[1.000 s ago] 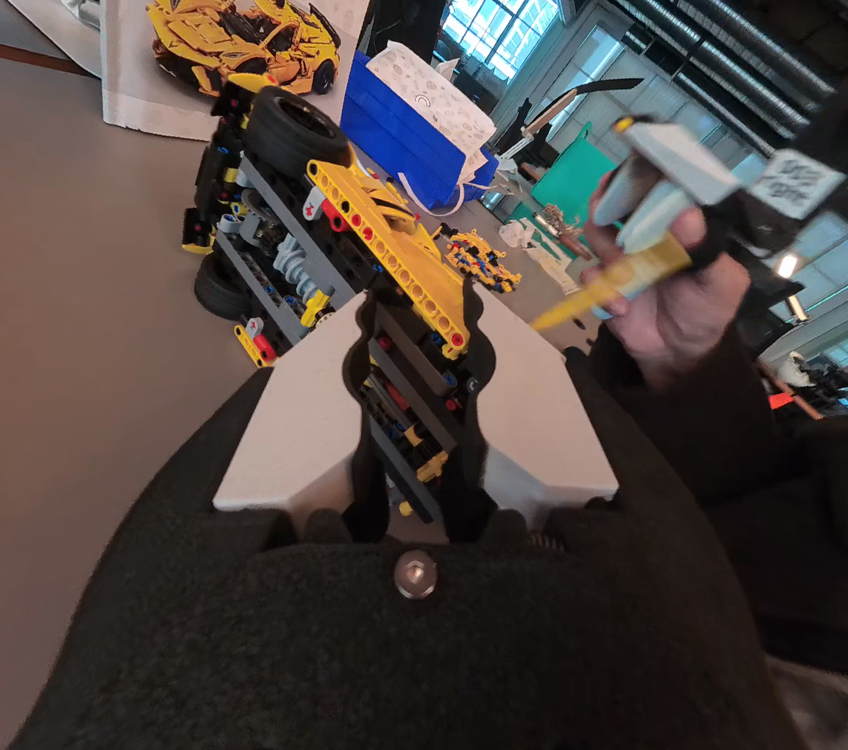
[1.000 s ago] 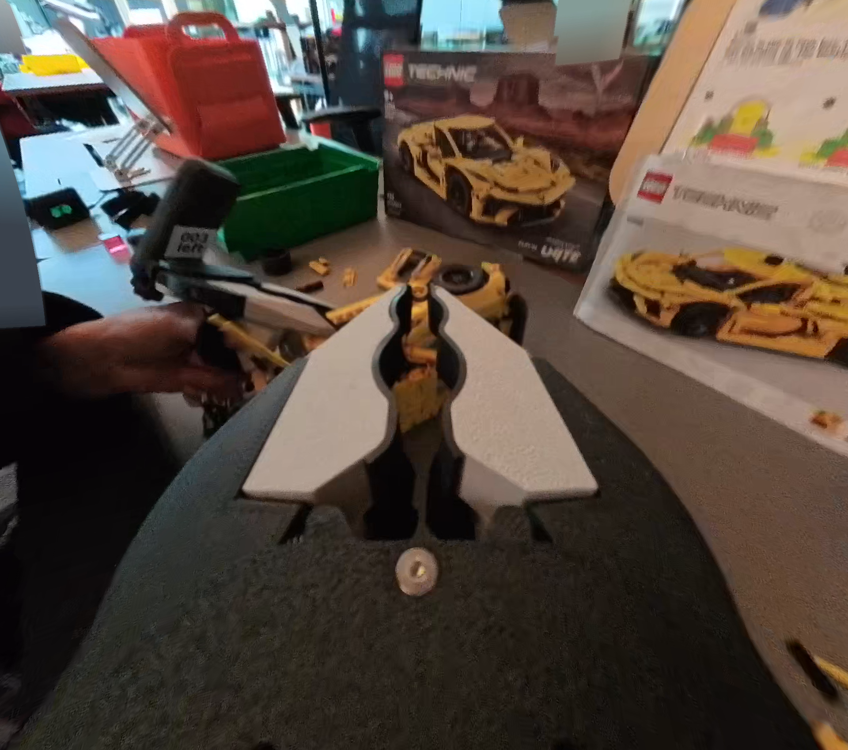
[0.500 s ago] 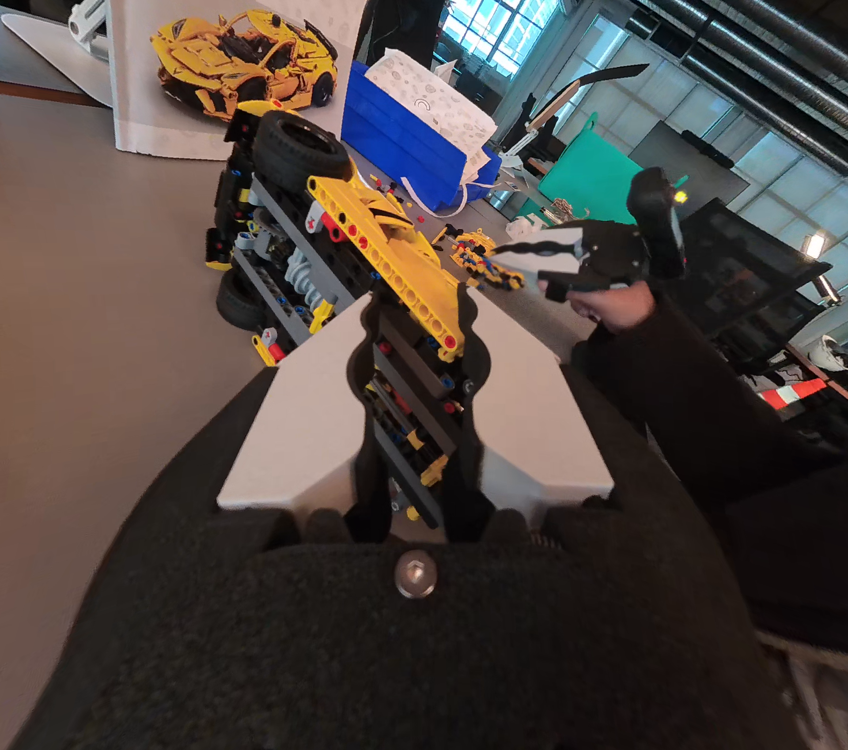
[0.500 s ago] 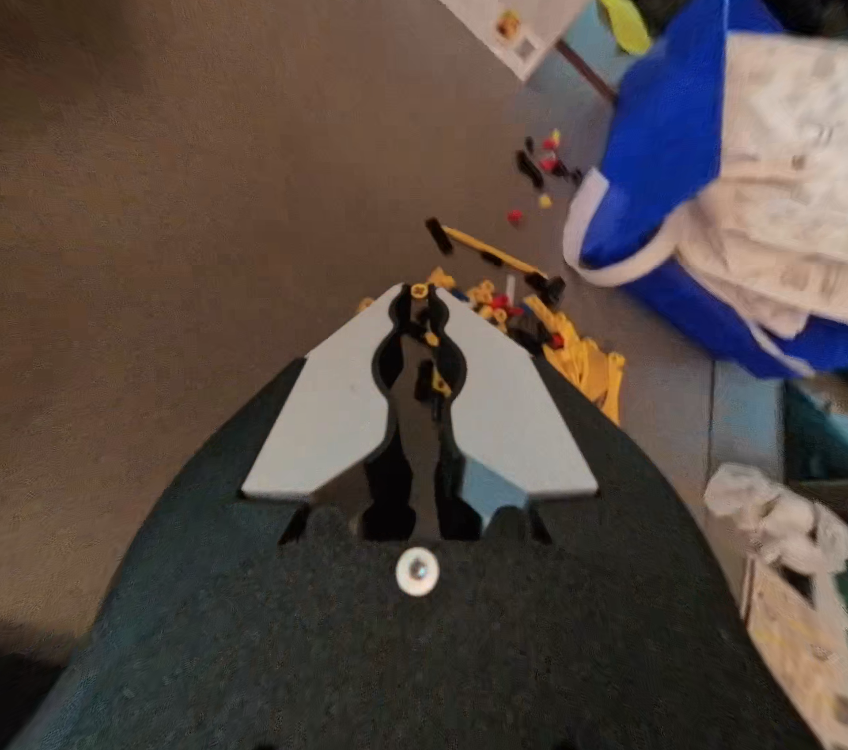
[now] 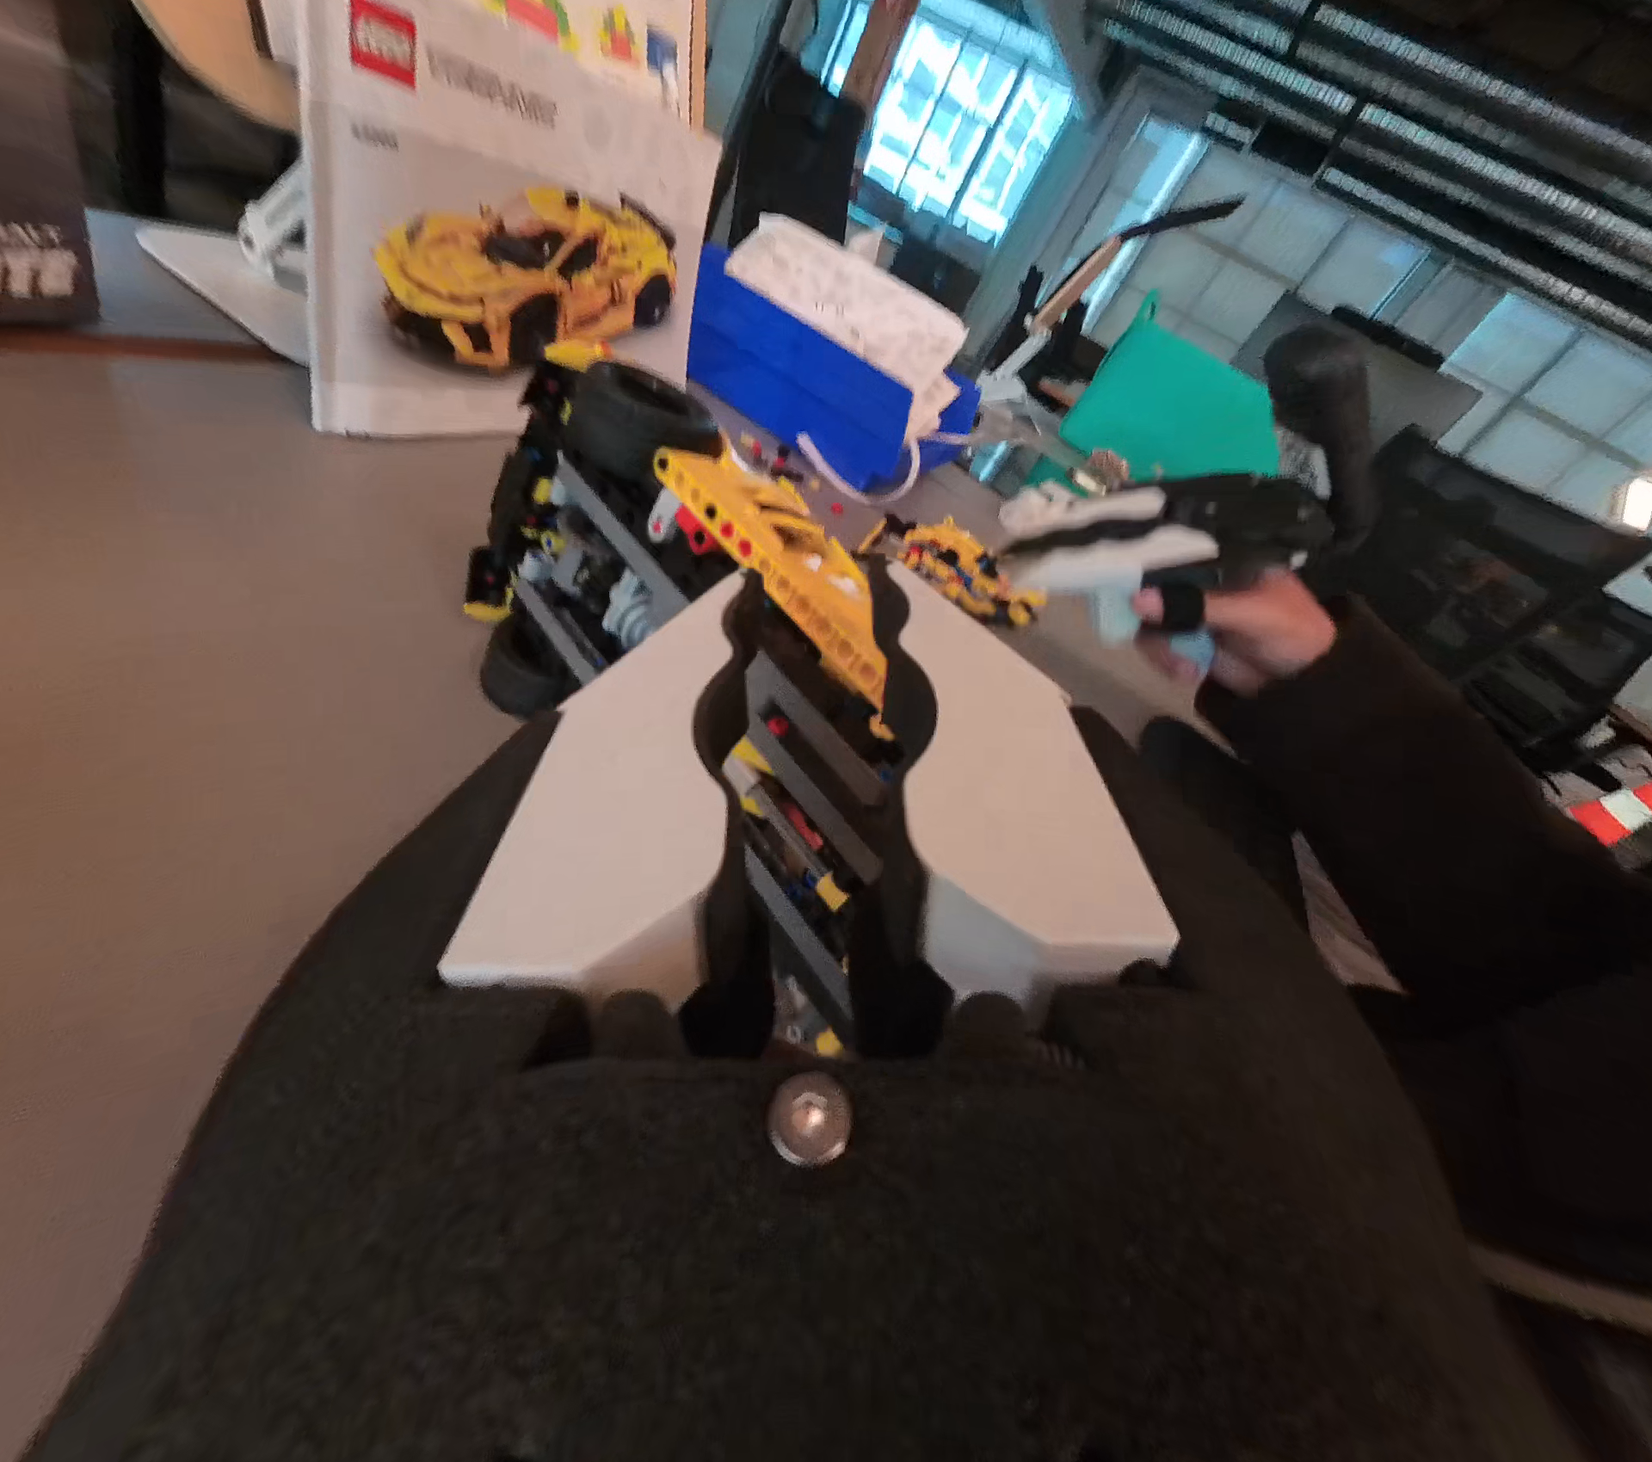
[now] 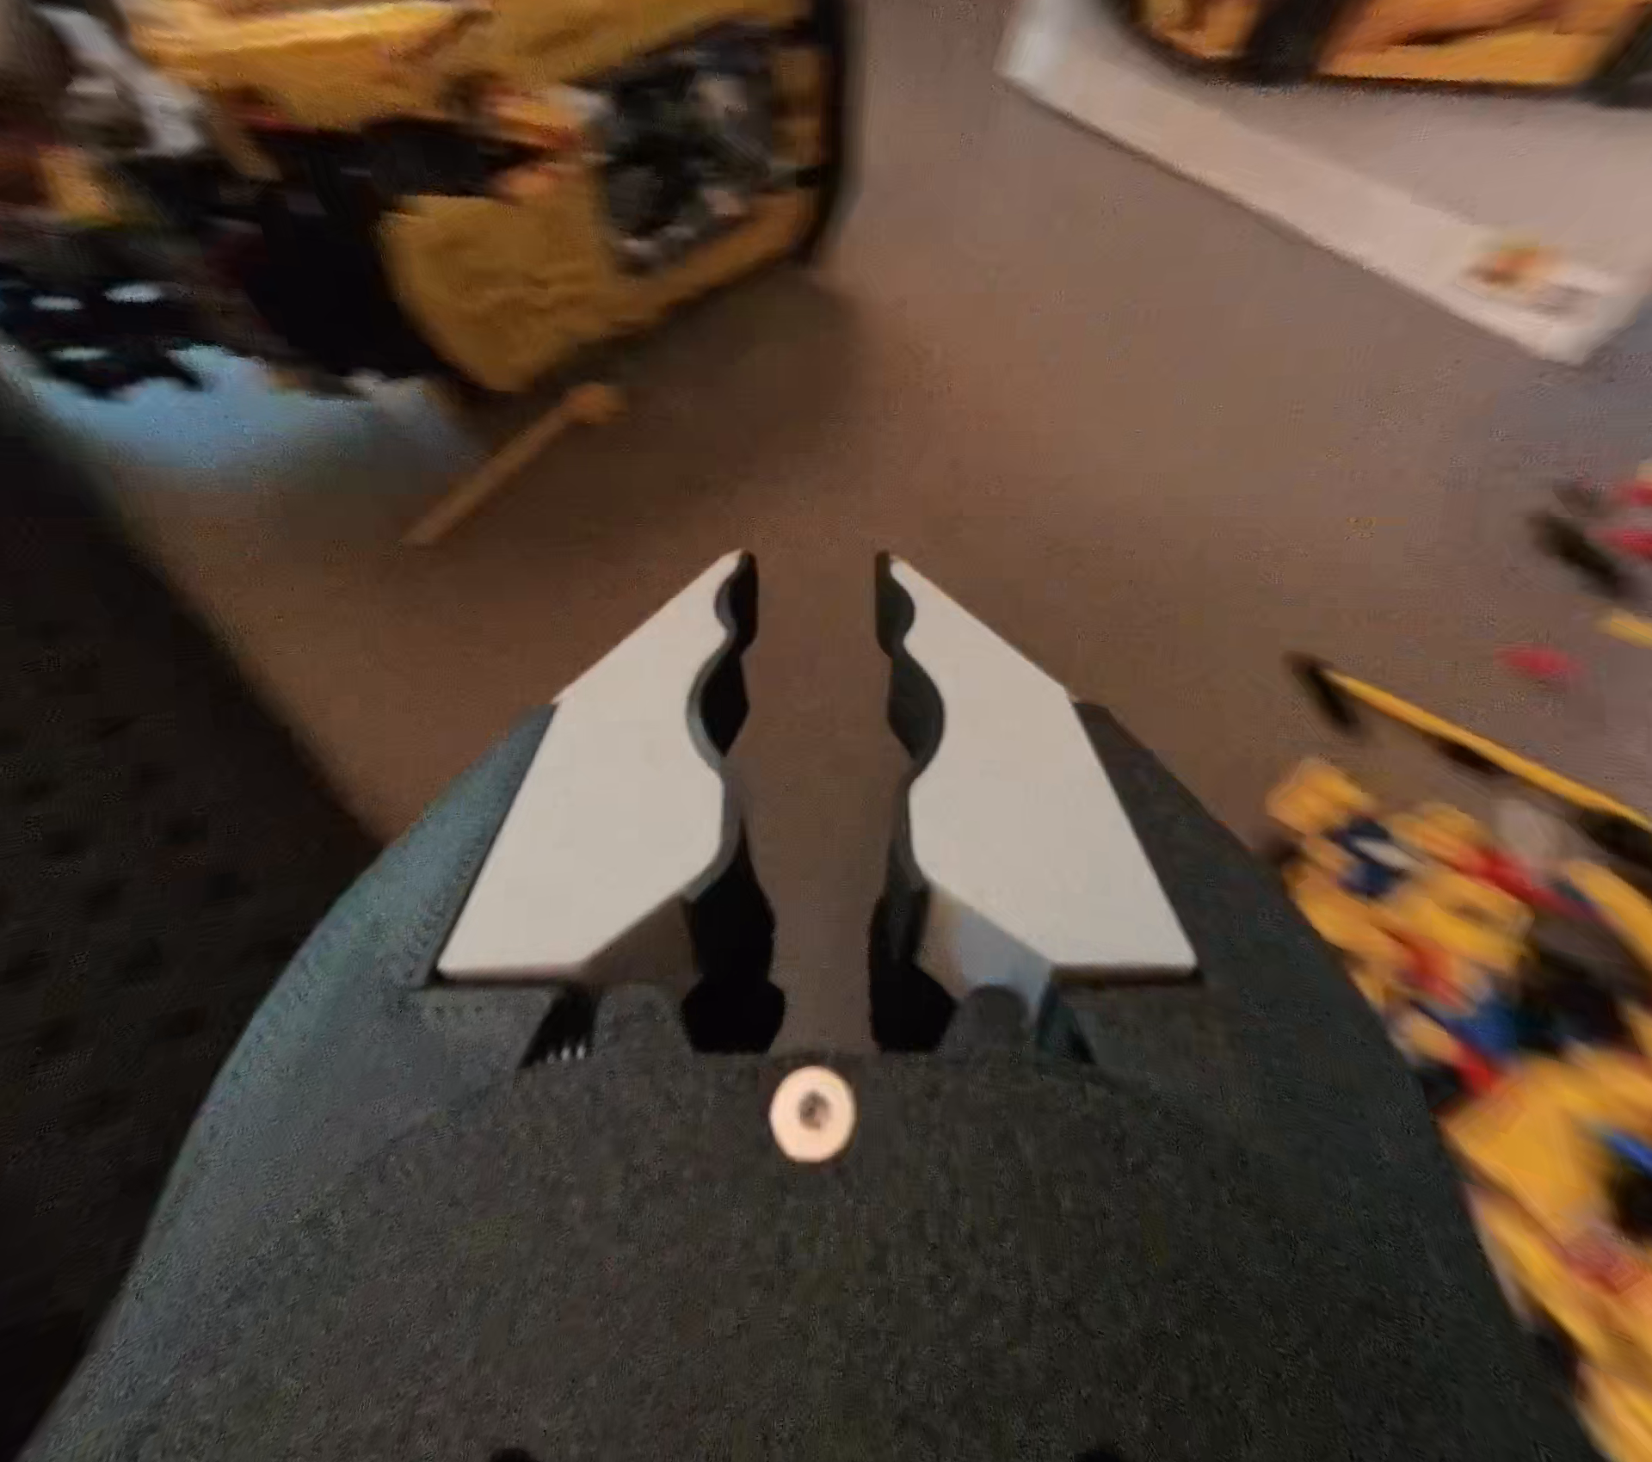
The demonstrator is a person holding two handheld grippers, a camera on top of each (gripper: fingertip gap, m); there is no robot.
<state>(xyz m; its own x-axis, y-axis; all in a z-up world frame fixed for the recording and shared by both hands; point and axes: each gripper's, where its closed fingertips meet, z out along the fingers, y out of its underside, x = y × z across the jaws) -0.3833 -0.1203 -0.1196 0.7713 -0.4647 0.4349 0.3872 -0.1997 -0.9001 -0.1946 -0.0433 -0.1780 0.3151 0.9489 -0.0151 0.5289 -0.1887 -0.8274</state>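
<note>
My left gripper (image 5: 812, 580) is shut on a yellow, black and grey brick-built model car (image 5: 626, 543). The car is tipped on its side on the brown table, with a black wheel (image 5: 639, 413) on top. My right gripper (image 6: 815, 570) is open and empty above bare table. It also shows in the left wrist view (image 5: 1028, 538), held by a hand to the right of the car. In the right wrist view the car (image 6: 501, 105) is blurred at the upper left. A thin yellow rod (image 6: 509, 462) lies on the table just beside it.
An instruction booklet with a yellow car picture (image 5: 501, 275) stands behind the car; it also shows in the right wrist view (image 6: 1341, 78). A pile of yellow loose parts (image 6: 1430, 927) and a long yellow-black beam (image 6: 1466, 749) lie right. A blue bin (image 5: 787, 382) stands behind.
My right gripper was shut on a yellow piece one second ago. It swung over the parts pile and back toward the car and is now open and empty. My left gripper keeps its grip on the car.
</note>
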